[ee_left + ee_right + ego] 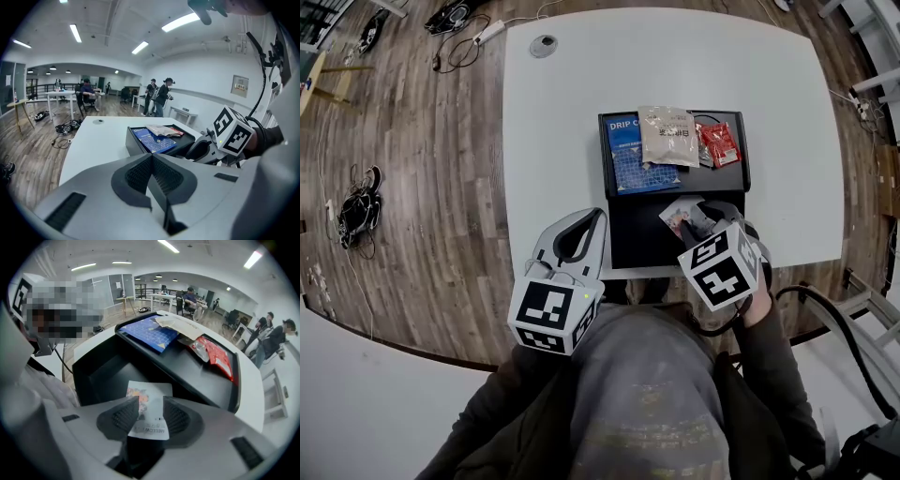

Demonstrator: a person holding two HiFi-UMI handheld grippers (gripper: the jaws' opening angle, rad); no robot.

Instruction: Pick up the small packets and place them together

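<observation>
Head view: white table (581, 112) on wood floor (422, 187)

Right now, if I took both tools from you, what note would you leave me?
Left tool: shut, empty, held over the table beside the tray.
Right tool: points down into the near section of the black tray, with the white packet between its pads; I cannot tell whether they pinch it.
Things: the blue packet, beige packet and red packet lie in the tray's far section.
Done: those three are together.
Left: probably set the white packet with them.
</observation>
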